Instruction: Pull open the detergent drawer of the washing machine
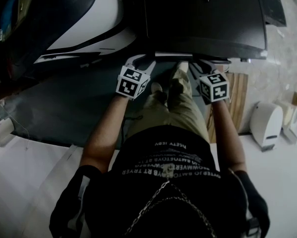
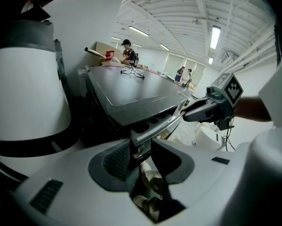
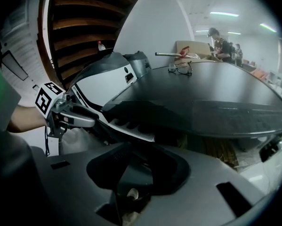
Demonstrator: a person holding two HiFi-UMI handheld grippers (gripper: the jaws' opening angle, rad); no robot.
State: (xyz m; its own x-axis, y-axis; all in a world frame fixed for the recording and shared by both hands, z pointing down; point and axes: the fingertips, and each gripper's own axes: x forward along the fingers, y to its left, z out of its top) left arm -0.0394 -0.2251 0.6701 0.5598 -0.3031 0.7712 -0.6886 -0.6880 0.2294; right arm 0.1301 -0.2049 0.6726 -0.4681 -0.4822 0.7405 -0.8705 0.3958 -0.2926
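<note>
The dark washing machine (image 1: 203, 19) fills the top of the head view. Its detergent drawer (image 1: 188, 55) sticks out as a pale strip under the front edge. My left gripper (image 1: 141, 62) is at the drawer's left end and my right gripper (image 1: 204, 66) at its right end. In the left gripper view the drawer (image 2: 152, 126) shows its compartments, and its front corner lies between the open jaws of my left gripper (image 2: 141, 161), not pinched. In the right gripper view my right gripper (image 3: 138, 166) stands with jaws apart below the drawer (image 3: 131, 125), with a dark edge between them.
A white and black appliance (image 1: 84, 14) stands close on the left. A pair of glasses (image 3: 180, 68) lies on the machine's top. A wooden pallet (image 1: 237, 98) and a white device (image 1: 266, 123) are on the floor at the right. The person's shoes (image 1: 170, 86) are below the drawer.
</note>
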